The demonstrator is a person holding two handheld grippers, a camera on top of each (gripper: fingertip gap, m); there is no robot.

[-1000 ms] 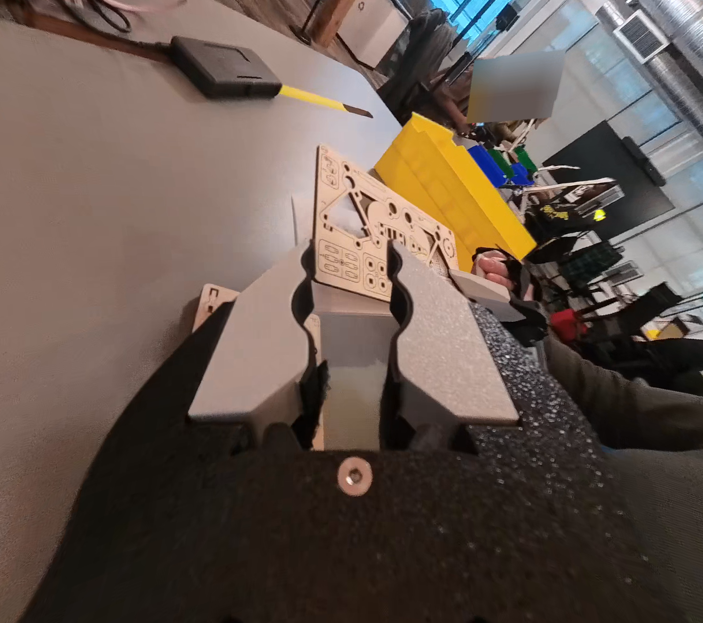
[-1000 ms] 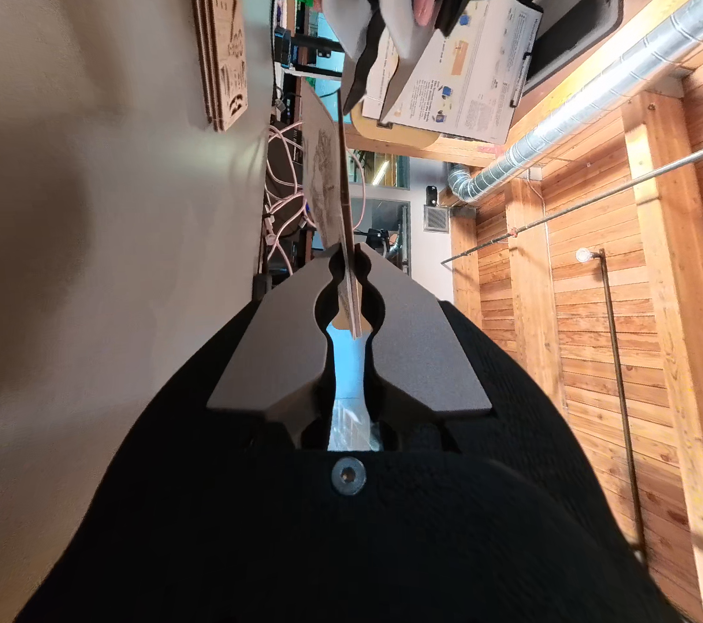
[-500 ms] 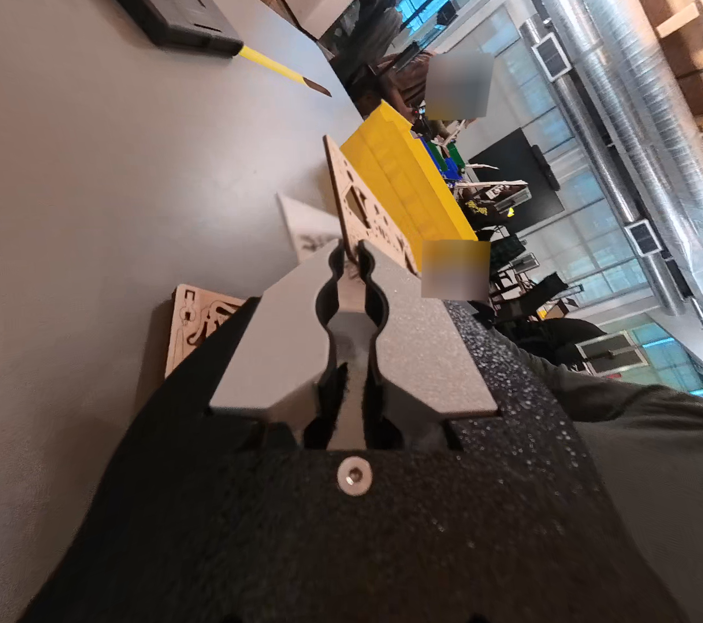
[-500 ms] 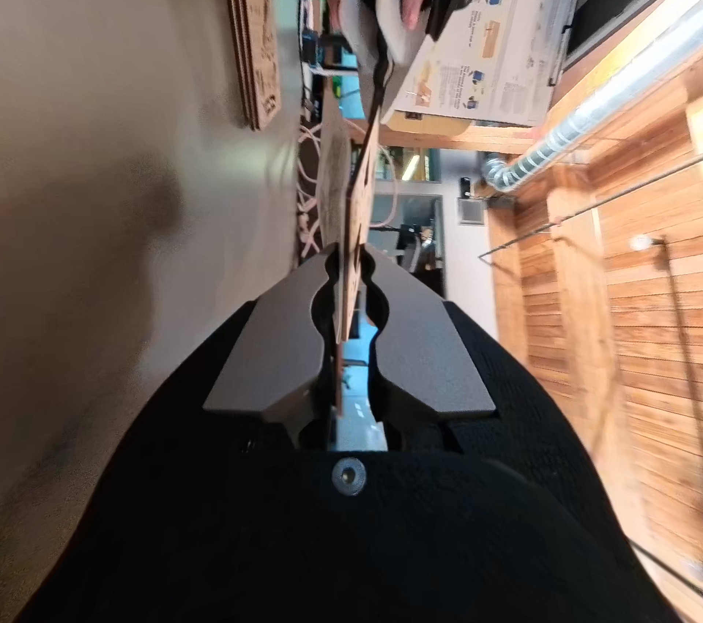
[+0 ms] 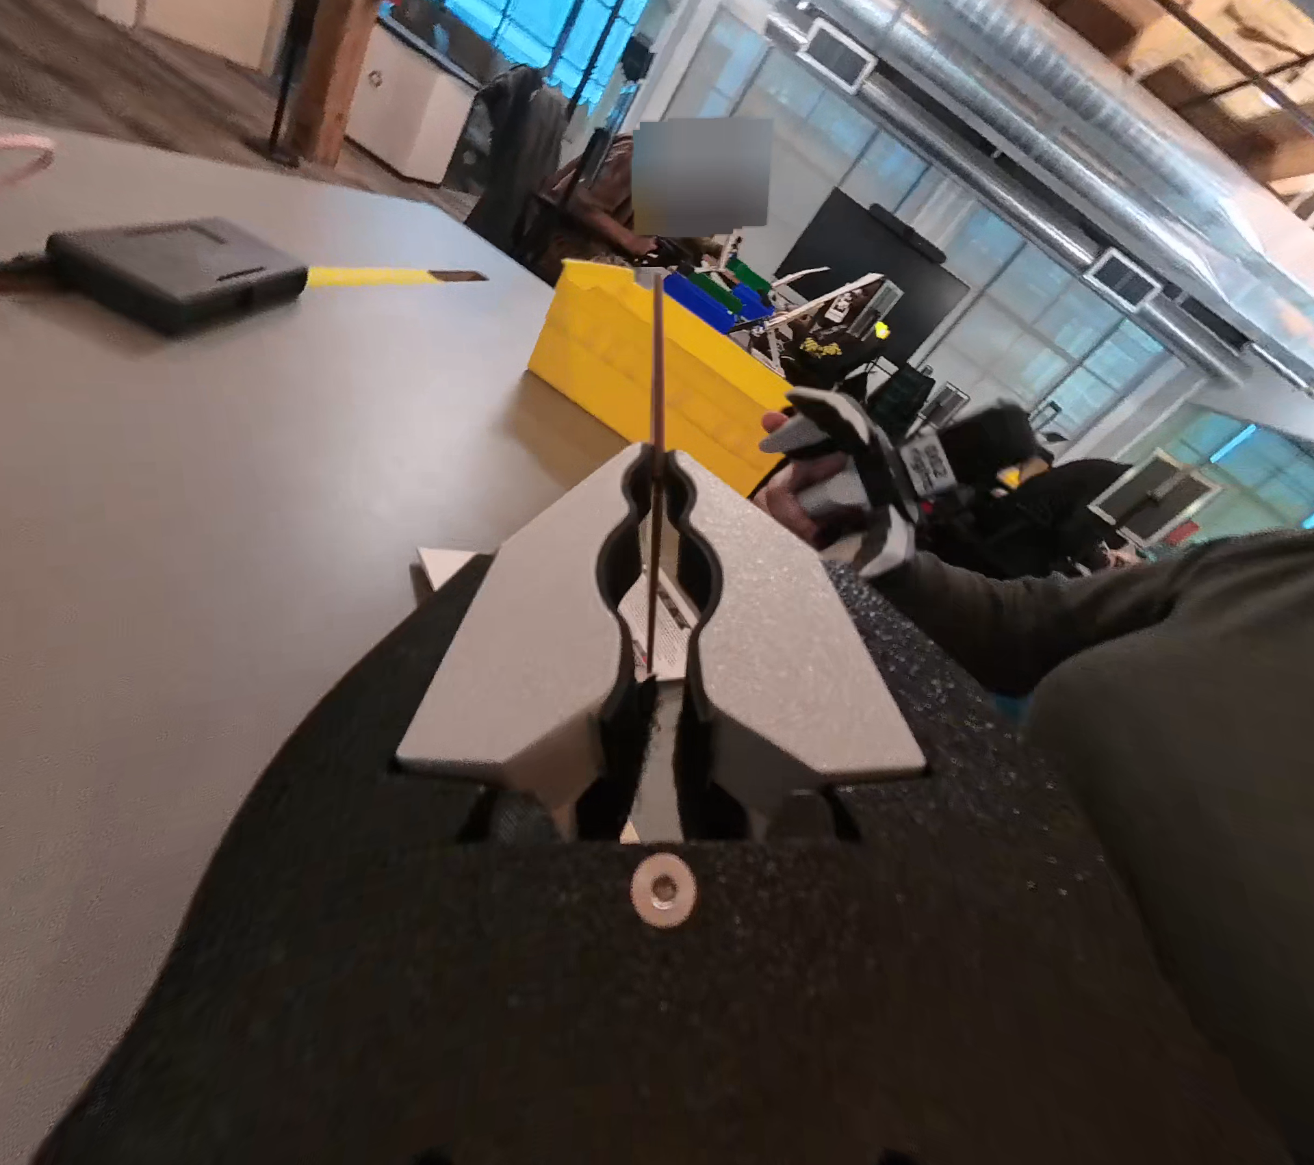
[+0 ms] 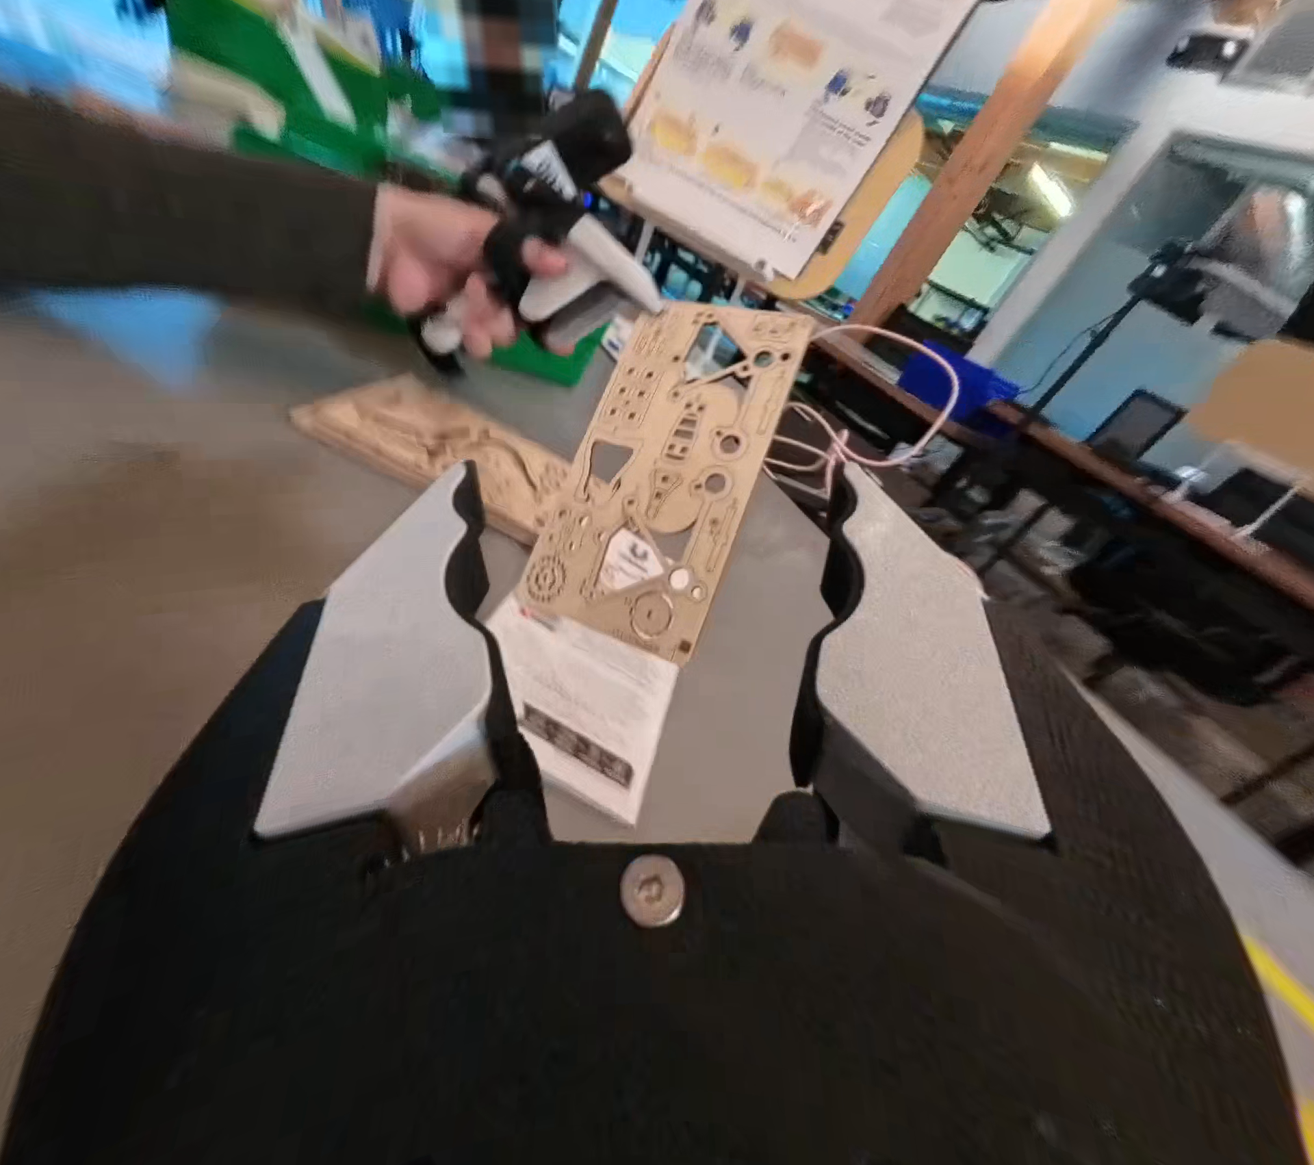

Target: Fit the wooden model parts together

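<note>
A thin laser-cut wooden parts sheet (image 6: 668, 462) hangs upright over the grey table (image 6: 142, 526). My left gripper (image 5: 658, 455) is shut on its edge; in the left wrist view the sheet (image 5: 659, 363) shows edge-on as a thin line. In the right wrist view the left gripper (image 6: 604, 299) pinches the sheet's top left corner. My right gripper (image 6: 654, 476) is wide open and empty, facing the sheet without touching it. It also shows in the left wrist view (image 5: 807, 466), held in a hand. A stack of more wooden sheets (image 6: 419, 441) lies flat behind.
A white leaflet (image 6: 590, 704) lies on the table under the sheet. A yellow bin (image 5: 590, 341) and a black flat device with a yellow strip (image 5: 171, 270) sit farther off. A green crate (image 6: 547, 356) and pink cables (image 6: 889, 412) are near the table's far edge.
My right gripper has let go of the sheet, opened wide and drawn back. My left gripper has closed on the sheet and now holds it alone, turned upright.
</note>
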